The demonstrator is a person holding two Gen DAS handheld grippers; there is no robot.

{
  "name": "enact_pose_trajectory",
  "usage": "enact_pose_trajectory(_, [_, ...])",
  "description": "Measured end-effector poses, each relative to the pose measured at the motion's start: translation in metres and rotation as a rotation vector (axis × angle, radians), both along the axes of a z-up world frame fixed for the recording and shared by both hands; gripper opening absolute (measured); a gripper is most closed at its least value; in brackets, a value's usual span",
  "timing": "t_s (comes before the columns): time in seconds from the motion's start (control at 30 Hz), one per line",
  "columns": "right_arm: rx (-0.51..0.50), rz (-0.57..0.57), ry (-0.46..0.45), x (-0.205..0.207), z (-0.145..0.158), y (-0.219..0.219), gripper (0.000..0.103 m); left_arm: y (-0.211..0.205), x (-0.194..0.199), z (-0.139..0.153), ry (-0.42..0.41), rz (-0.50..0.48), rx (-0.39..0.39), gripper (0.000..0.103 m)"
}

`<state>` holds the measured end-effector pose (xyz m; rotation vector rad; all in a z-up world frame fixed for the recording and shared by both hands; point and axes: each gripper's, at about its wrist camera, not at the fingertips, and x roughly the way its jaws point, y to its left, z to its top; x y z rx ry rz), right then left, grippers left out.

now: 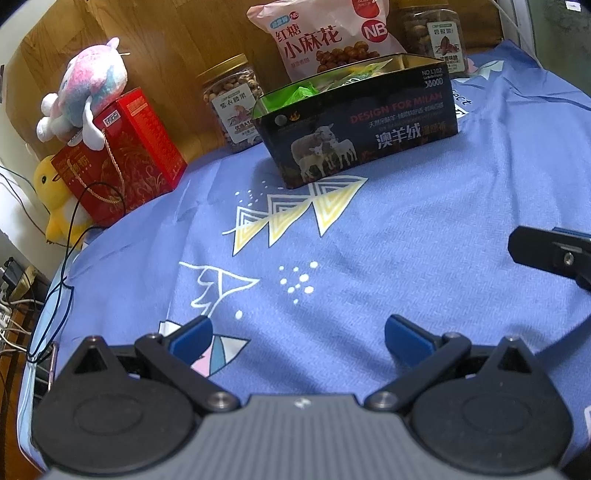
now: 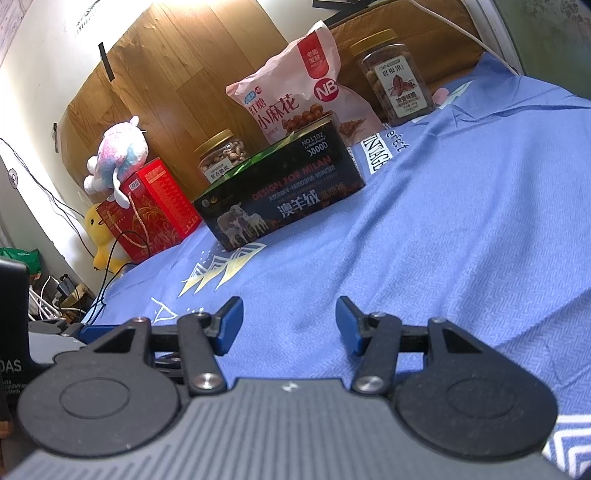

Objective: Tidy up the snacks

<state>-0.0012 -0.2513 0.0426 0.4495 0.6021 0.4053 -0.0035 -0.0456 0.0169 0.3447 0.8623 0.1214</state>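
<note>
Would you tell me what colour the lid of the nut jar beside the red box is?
Gold; the nut jar shows it best in the left wrist view.

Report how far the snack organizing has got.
Done: small wrapped snacks already lie in the open black tin. In hand: nothing; left gripper and right gripper are open and empty. Left: no loose snacks show on the blue cloth, so little seems left.

The black tin [image 1: 360, 122] reads "DESIGN FOR MILAN" and "3800D"; the pink bag [image 1: 325, 33] shows "NB"
</note>
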Motion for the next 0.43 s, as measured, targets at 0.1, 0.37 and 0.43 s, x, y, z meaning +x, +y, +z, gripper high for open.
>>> enact_pose_trajectory(0.1, [0.0, 0.0, 0.001, 0.0001, 0.0001, 0.0, 0.058, 0.0003, -0.0004, -0.0001, 0.002, 0.001, -0.003, 0.103])
enact_pose_trajectory(0.37, [-0.002, 0.0, -0.002, -0.0005, -0.0007, 0.0006, 0.058, 0.0009, -0.0025, 0.0014, -0.012, -0.005, -0.009, 0.103])
enact_pose_trajectory(0.43, [-0.005, 0.003, -0.004, -0.0004, -0.0018, 0.001, 0.058, 0.0014, -0.0034, 0.0033, -0.017, -0.01, -0.026, 0.103])
